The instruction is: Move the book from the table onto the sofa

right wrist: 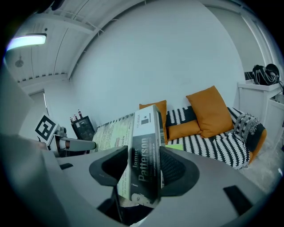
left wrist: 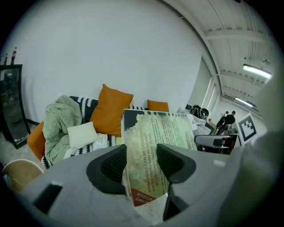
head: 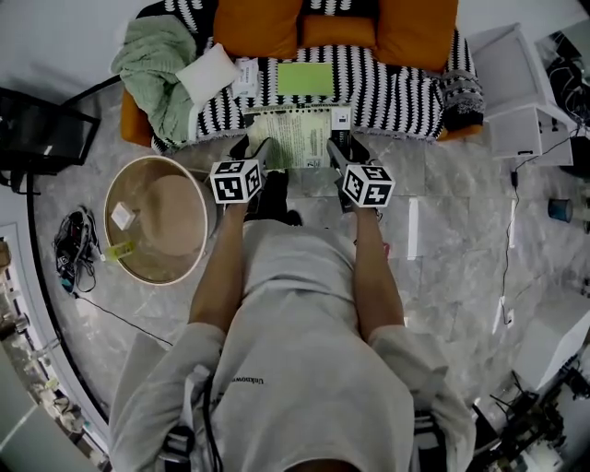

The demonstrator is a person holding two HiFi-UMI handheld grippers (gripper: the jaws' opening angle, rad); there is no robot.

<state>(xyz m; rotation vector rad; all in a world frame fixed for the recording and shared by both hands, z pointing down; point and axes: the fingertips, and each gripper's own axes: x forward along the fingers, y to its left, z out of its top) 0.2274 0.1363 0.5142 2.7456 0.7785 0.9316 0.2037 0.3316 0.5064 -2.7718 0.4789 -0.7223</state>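
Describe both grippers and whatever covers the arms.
Left gripper and right gripper: grey moulded bodies, black ribbed pads, each carrying a white cube with black square markers. Arms bare below the short sleeves of a pale grey T-shirt.

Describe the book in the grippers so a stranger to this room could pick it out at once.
Find the sofa with the black-and-white cover and orange cushions. At its front edge, the book hangs between the left gripper and right gripper. Unlike the bright green pad lying flat on the seat, it is thick, pale and densely printed.
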